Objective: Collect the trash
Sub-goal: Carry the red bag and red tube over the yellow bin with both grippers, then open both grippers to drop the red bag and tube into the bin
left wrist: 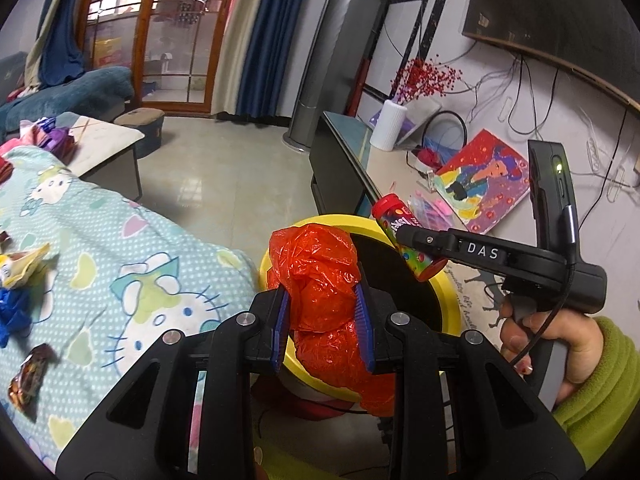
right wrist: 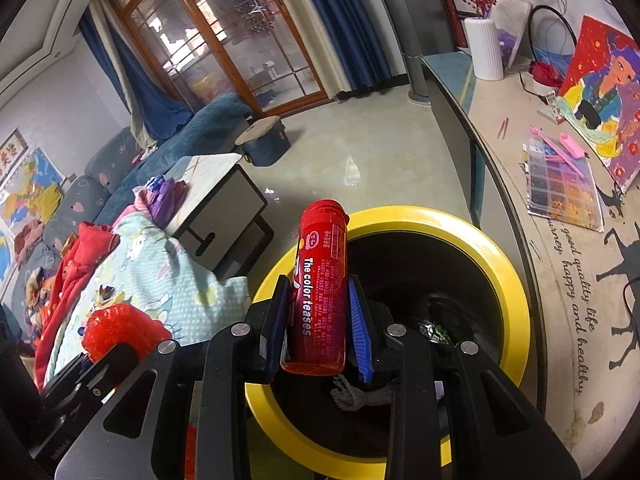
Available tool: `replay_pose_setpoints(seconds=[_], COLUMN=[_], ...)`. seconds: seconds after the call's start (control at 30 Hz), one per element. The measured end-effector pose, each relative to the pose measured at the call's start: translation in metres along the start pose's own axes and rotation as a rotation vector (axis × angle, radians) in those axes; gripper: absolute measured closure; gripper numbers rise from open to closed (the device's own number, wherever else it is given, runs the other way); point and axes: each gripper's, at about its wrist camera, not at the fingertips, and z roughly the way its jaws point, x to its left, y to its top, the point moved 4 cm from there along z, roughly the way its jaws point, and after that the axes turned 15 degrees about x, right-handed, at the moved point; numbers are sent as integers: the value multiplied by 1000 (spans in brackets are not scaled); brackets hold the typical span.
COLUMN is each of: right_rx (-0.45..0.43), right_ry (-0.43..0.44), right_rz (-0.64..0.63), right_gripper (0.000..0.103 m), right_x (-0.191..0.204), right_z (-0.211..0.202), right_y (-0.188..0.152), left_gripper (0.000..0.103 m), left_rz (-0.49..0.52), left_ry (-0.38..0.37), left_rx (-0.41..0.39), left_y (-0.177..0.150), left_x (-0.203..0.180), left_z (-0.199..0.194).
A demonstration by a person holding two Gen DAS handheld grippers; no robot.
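Note:
My left gripper [left wrist: 322, 312] is shut on a crumpled orange plastic bag [left wrist: 316, 276], held over the near rim of the yellow-rimmed trash bin [left wrist: 450, 292]. My right gripper [right wrist: 320, 312] is shut on a red candy tube [right wrist: 320, 280] and holds it above the bin's left rim [right wrist: 516, 292]. The tube [left wrist: 404, 240] and right gripper also show in the left wrist view, above the bin's far side. The orange bag [right wrist: 120, 328] shows at lower left in the right wrist view. Wrappers [right wrist: 436, 332] lie inside the bin.
A Hello Kitty blanket [left wrist: 120, 248] lies to the left with snack wrappers [left wrist: 24, 268] and a dark wrapper [left wrist: 30, 376] on it. A long TV cabinet [right wrist: 560, 248] with a bead box [right wrist: 560, 188], painting [right wrist: 600, 92] and white vase [right wrist: 482, 48] runs along the right. A low table [right wrist: 224, 192] stands beyond the blanket.

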Motion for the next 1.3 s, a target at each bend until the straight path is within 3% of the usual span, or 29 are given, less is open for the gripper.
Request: replay_pose_setpoints(seconds=[0.67, 1.13, 1.3], right_rx=[38, 53, 41], right_ry=[-47, -55, -61], right_rz=[61, 102, 136], right_gripper=[75, 74, 69], right_x=[-31, -41, -48], right_z=[17, 21, 18], right_y=[0, 1, 2], left_gripper=[81, 81, 53], left_rz=[21, 16, 11], left_ry=[-13, -41, -57], left_rx=[77, 103, 98], left_y=[11, 18, 18], left_x=[-7, -12, -12], left_z=[54, 70, 67])
